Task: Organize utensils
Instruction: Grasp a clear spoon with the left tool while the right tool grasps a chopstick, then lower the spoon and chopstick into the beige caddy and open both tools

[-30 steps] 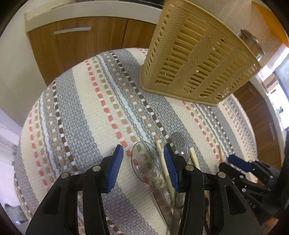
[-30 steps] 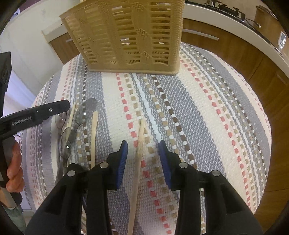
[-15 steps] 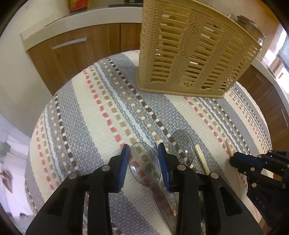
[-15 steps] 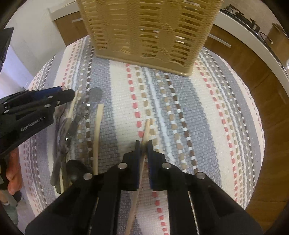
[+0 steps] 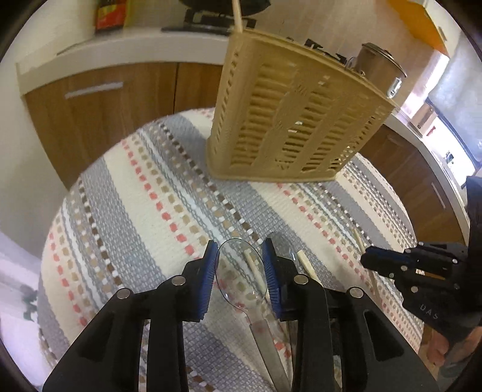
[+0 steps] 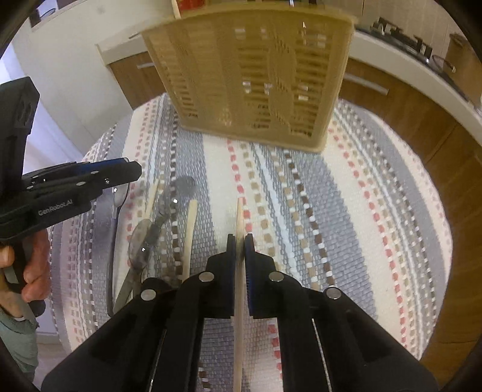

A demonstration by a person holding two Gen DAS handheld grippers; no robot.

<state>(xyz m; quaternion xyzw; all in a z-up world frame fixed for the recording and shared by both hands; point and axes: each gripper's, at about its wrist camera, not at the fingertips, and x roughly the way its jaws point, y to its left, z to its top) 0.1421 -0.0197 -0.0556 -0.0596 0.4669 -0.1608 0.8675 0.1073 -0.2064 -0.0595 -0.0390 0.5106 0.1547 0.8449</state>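
My left gripper is shut on a clear plastic spoon, its bowl between the blue pads, lifted off the striped cloth. My right gripper is shut on a wooden chopstick and holds it above the cloth. A beige slatted utensil basket stands upright at the far side of the table; it also shows in the right wrist view. One chopstick sticks up from its left corner. More clear spoons and chopsticks lie on the cloth at left.
The round table wears a striped woven cloth. Wooden cabinets and a white counter stand behind it. A metal pot sits on the counter at right. The left gripper shows in the right wrist view.
Both grippers have risen off the cloth with their loads. The right gripper stays shut on the chopstick, and the left has closed onto the spoon.
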